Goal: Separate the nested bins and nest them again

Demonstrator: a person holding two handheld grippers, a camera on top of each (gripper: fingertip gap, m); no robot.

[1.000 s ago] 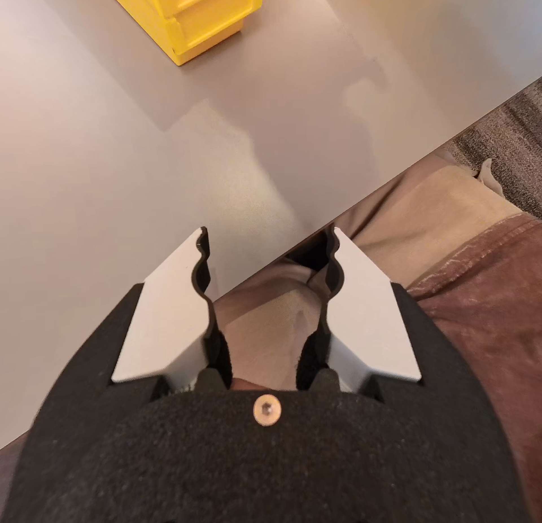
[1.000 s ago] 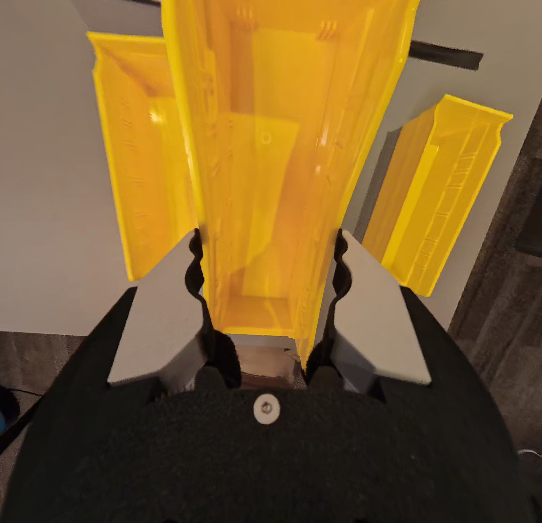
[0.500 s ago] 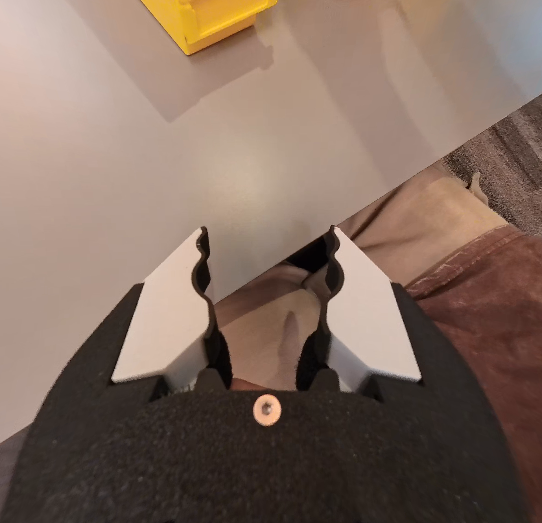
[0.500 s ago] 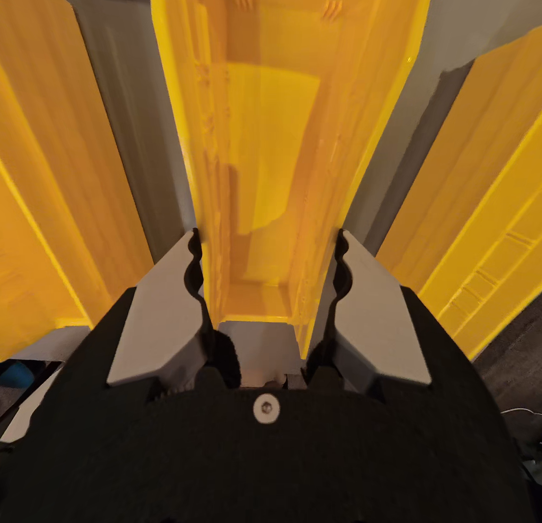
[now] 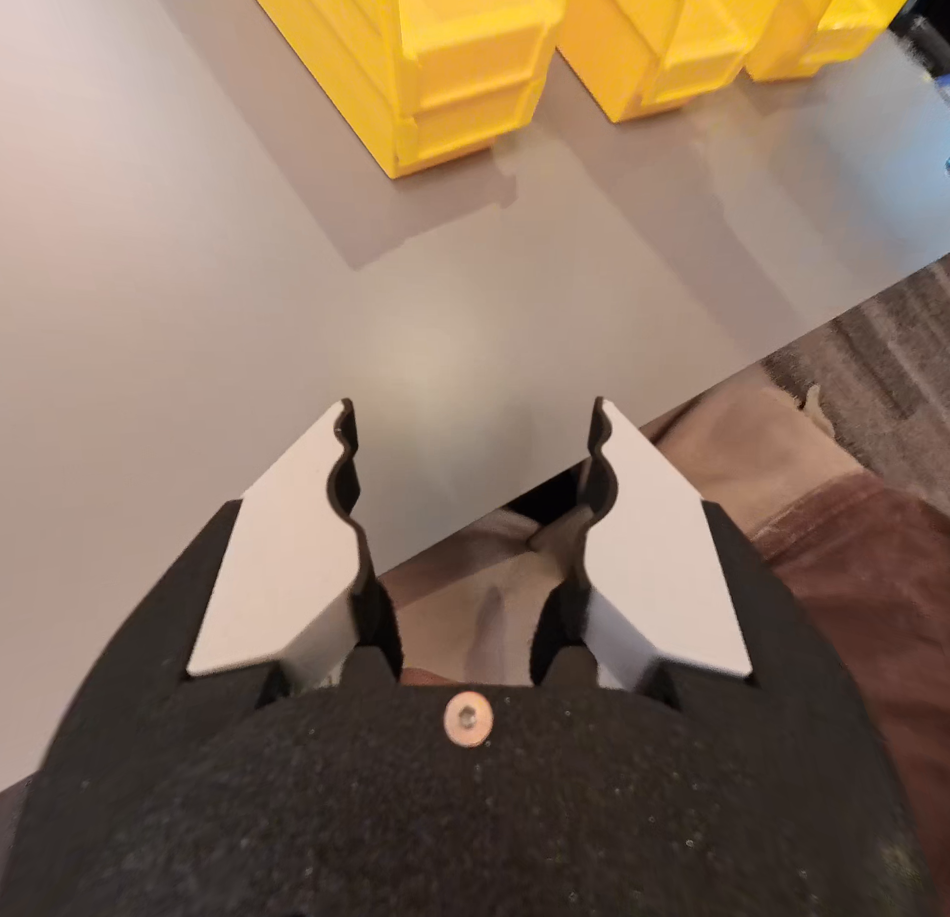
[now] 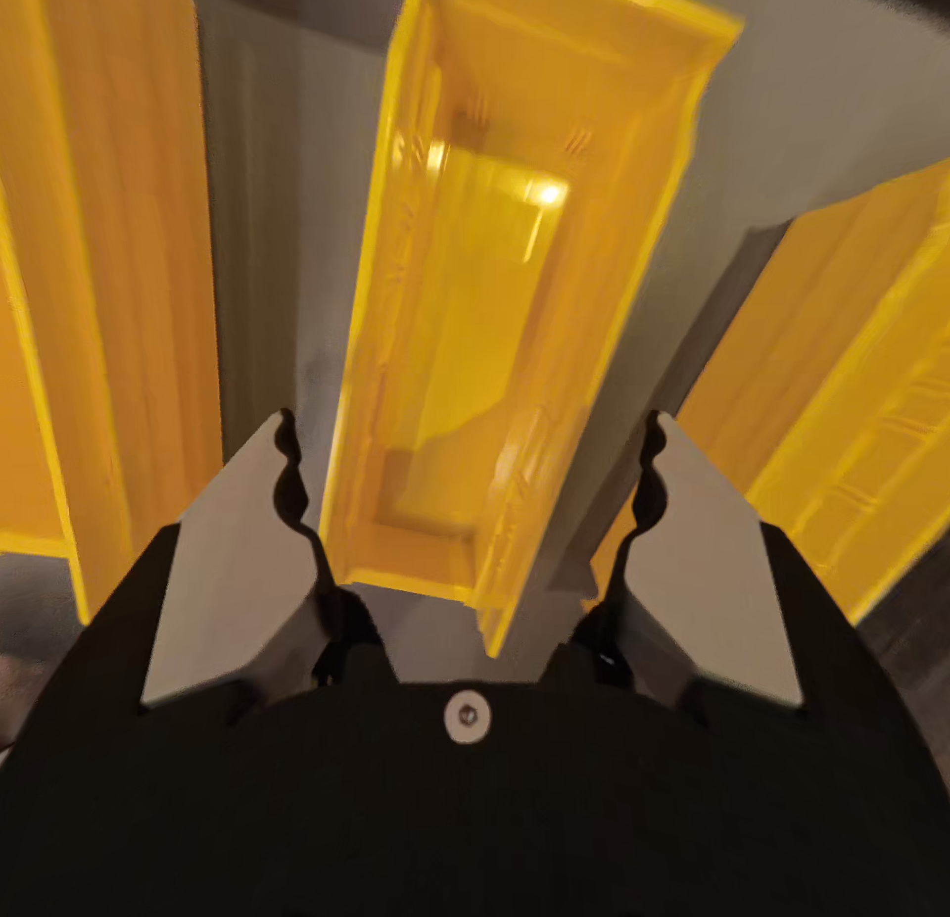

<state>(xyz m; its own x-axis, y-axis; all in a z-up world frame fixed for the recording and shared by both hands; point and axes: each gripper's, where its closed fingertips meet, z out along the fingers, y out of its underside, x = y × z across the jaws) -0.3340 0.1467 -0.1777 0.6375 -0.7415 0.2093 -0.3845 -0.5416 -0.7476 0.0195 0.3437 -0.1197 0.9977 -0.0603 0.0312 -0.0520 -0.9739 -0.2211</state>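
Three yellow bins stand side by side on the grey table [image 5: 205, 275]. In the left wrist view they sit at the far edge: left bin [image 5: 437, 80], middle bin [image 5: 653, 54], right bin [image 5: 838, 18]. My left gripper [image 5: 472, 409] is open and empty over the table's near edge, well short of them. In the right wrist view the middle bin [image 6: 514, 301] lies between the fingers of my right gripper [image 6: 470, 419], which is open with gaps on both sides. The left bin [image 6: 103, 249] and right bin [image 6: 848, 378] flank it.
The table's near edge runs diagonally under my left gripper. Below it are a person's legs in beige trousers [image 5: 719, 455] and a brown garment [image 5: 848, 584]. Dark carpet [image 5: 874, 352] shows at the right.
My right gripper has lowered the middle bin between the other two, then opened and let it go. My left gripper's view has shifted so all three bins show.
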